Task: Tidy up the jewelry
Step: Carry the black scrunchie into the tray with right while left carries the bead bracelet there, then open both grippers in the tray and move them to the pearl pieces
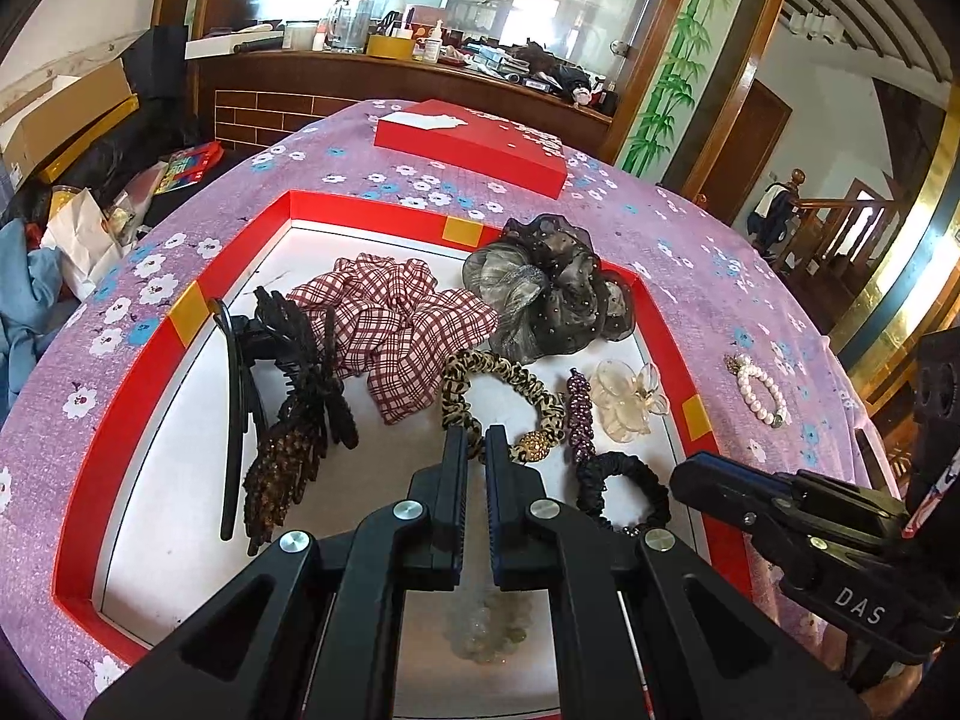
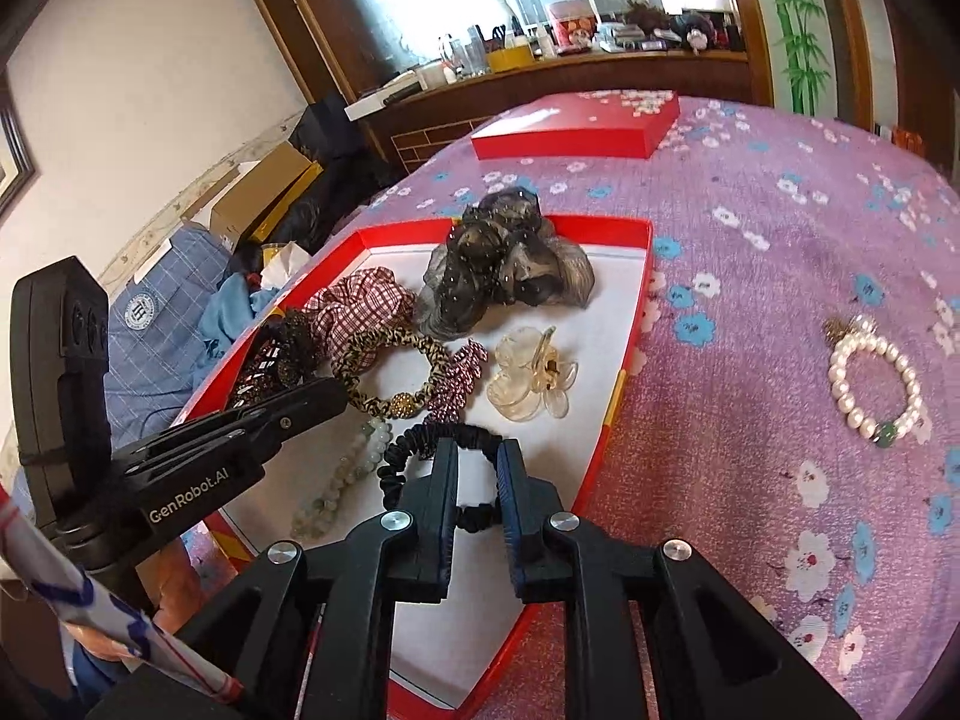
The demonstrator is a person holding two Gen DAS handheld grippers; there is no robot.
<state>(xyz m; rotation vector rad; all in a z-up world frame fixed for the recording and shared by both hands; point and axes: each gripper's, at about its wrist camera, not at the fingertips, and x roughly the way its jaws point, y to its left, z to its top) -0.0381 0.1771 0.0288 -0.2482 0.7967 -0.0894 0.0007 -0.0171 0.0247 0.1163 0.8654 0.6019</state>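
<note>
Left wrist view: purple floral tablecloth, cluttered wooden shelf behind. Left gripper narrow, holding nothing, above red tray, tips over leopard hair tie.

Right wrist view: right gripper slightly parted over black scrunchie (contact unclear); pearl bracelet well apart on cloth.

Pearl bracelet glossy; plaid scrunchie matt cloth; clear flower clip glossy plastic.
</note>
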